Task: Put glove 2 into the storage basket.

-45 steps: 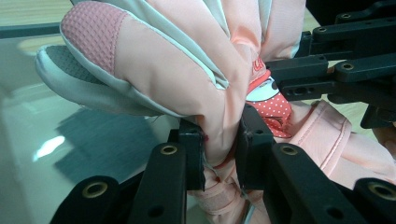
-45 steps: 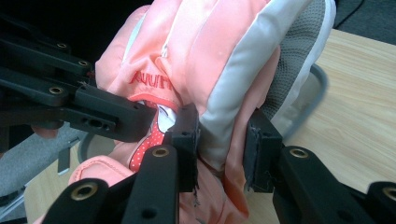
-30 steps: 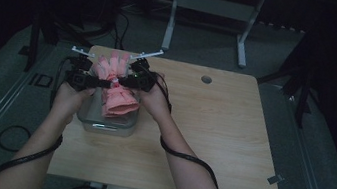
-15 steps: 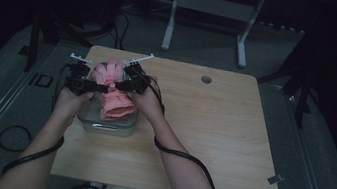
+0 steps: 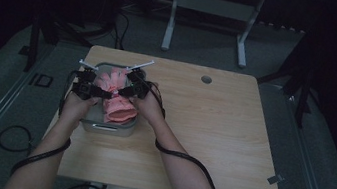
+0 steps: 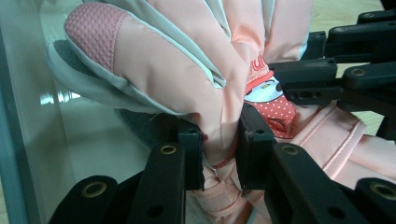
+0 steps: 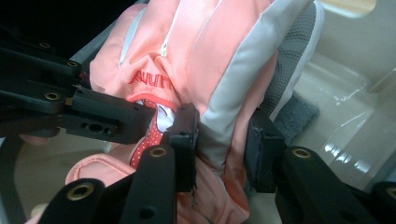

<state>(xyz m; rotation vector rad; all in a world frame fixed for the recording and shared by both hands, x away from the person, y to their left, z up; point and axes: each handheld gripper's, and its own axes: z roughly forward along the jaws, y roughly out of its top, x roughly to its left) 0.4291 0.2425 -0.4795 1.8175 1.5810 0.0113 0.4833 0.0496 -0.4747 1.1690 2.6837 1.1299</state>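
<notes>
A pink and grey padded glove hangs over a clear plastic bin at the table's left. My left gripper is shut on a fold of the glove, and the right gripper's black jaws show beyond it at the right. My right gripper is shut on the glove from the other side, across from the left gripper's jaws. In the high view the left gripper and right gripper meet over the bin, a hand on each. A red dotted patch with lettering marks the glove's back.
The bin stands near the left edge of the wooden table. A round cable hole sits at the table's far middle. Cables trail from both grippers towards the near edge. A metal stand is on the floor behind.
Both grippers, holding the glove, have shifted slightly towards the near side and lower over the bin. The glove hangs deeper into the bin.
</notes>
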